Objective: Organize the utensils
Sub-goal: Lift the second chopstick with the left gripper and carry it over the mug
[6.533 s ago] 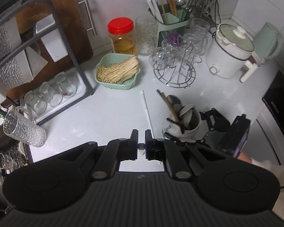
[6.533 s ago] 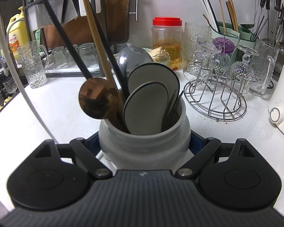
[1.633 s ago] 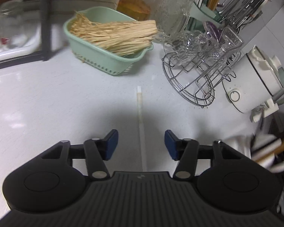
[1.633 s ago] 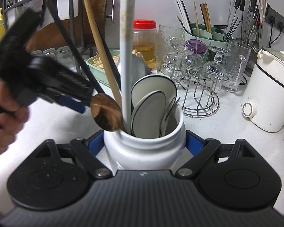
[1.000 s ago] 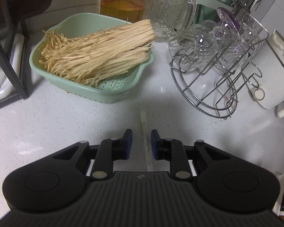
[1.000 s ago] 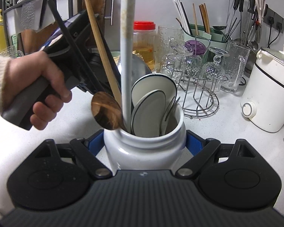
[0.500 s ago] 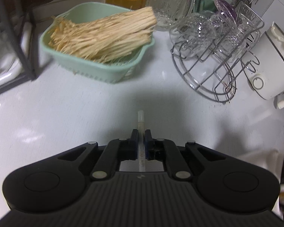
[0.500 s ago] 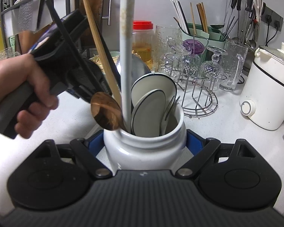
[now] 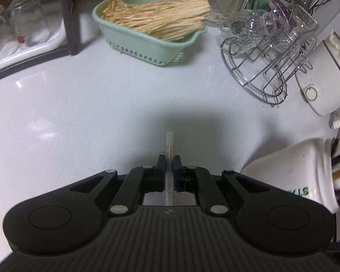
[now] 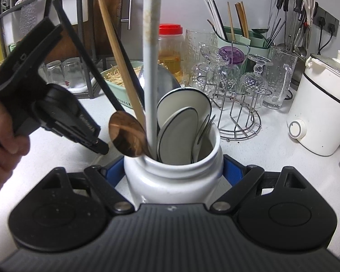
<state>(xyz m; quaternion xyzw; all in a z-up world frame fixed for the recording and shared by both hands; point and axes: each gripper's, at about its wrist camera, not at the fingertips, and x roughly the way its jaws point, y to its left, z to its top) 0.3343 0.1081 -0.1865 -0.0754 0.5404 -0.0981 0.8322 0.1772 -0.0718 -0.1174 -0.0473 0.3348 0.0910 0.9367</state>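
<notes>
Item: white chopstick (image 9: 169, 149), lying flat on the pale counter (image 9: 102, 104), tip toward the green basket (image 9: 147, 43).

Left tongs (image 9: 169, 165): pressed together on the chopstick near its far end, most of the shaft running back under the tool. From the right wrist view, the left tongs (image 10: 99, 146) sit low by the counter just left of the jar; contact there is blurred, so the hold is probably firm but cannot be confirmed.

Right tongs (image 10: 172, 170): clamped on the white jar (image 10: 172, 176), blue pads on both flanks, holding it upright.

Jar contents: wooden spoon (image 10: 124, 133), matching white chopstick (image 10: 150, 68), black-rimmed white spoons (image 10: 181, 131).

Handling note: lift the held chopstick straight up first, keeping the pinch steady so the thin shaft does not pivot. Swing it upright, tip down, and aim for the gap beside its twin. The mouth is crowded; enter slowly, clear of the wooden spoon's handle. Keep the jar braced until release.
</notes>
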